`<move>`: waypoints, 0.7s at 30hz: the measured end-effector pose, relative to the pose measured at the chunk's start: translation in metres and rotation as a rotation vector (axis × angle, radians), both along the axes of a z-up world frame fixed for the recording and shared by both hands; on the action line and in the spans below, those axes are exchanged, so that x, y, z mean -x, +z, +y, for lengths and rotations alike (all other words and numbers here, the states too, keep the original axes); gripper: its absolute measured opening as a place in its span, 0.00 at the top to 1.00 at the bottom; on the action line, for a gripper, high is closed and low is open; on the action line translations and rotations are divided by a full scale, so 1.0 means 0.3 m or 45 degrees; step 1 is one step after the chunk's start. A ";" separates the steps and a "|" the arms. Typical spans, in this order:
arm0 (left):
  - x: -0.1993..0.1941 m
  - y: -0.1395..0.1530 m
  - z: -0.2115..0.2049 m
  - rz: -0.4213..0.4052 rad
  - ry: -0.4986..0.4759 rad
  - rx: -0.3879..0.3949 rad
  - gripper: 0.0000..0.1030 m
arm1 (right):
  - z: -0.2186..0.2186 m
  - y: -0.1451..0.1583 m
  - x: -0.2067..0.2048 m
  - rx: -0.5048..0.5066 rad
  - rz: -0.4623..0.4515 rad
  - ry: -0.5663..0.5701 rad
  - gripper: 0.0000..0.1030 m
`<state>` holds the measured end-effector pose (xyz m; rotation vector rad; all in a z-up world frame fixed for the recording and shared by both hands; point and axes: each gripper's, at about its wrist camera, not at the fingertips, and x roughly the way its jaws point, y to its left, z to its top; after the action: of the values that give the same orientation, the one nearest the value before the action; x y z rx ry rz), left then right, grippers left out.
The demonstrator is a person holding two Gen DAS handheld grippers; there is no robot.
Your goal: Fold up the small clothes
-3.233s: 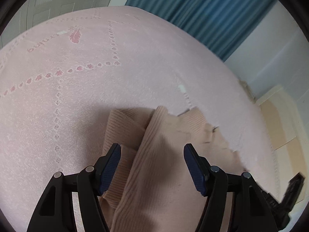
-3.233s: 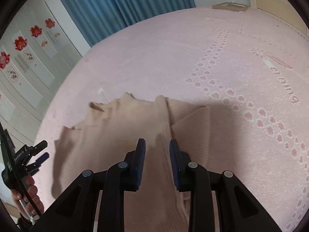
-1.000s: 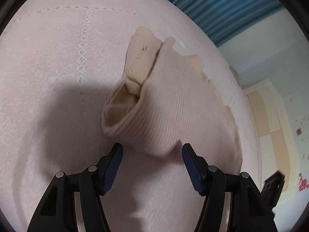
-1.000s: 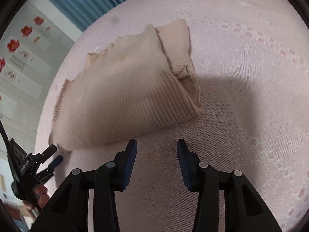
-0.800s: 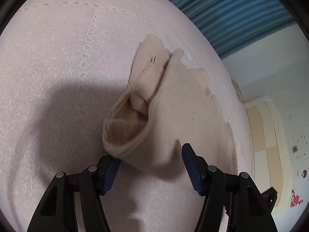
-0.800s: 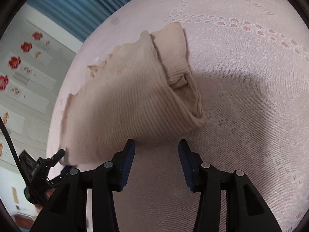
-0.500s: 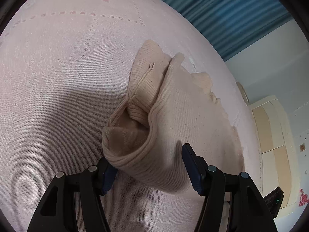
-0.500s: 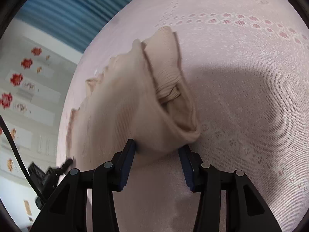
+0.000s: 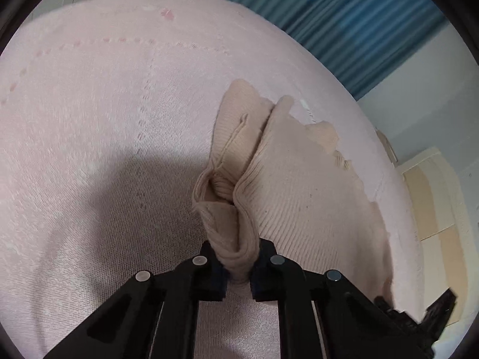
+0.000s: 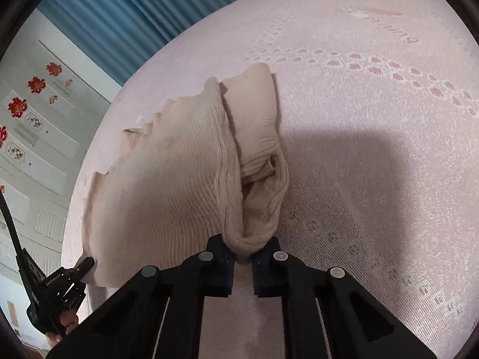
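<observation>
I have my left gripper [image 9: 238, 272] and right gripper [image 10: 242, 258] each clamped on a near corner of the beige knit garment [image 10: 167, 185], frame centre on the pink bedspread [image 10: 374, 161], probably so both corners lift together.

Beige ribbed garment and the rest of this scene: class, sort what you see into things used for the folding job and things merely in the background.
Part of the job:
- beige ribbed garment, lying on the bed
- left gripper, shut on its near edge
- right gripper, shut on its other near corner
- pink bedspread, the folding surface

Just background:
- blue curtain
- flower stickers
</observation>
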<state>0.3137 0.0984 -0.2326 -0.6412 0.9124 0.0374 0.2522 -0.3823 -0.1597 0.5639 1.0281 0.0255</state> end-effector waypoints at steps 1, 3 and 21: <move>0.011 0.010 -0.004 -0.005 -0.001 -0.015 0.90 | -0.012 0.011 0.016 -0.013 -0.011 -0.008 0.92; 0.031 0.020 -0.006 -0.005 -0.016 -0.024 0.90 | -0.025 0.032 0.037 -0.046 -0.031 -0.025 0.92; 0.587 0.103 -0.031 -0.013 -0.199 -0.183 0.89 | -0.025 0.183 0.543 0.063 -0.055 0.060 0.92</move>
<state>0.1376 0.0893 -0.2016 -0.4353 0.9388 -0.0394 0.0894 -0.3899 -0.1047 0.4920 0.9974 0.0535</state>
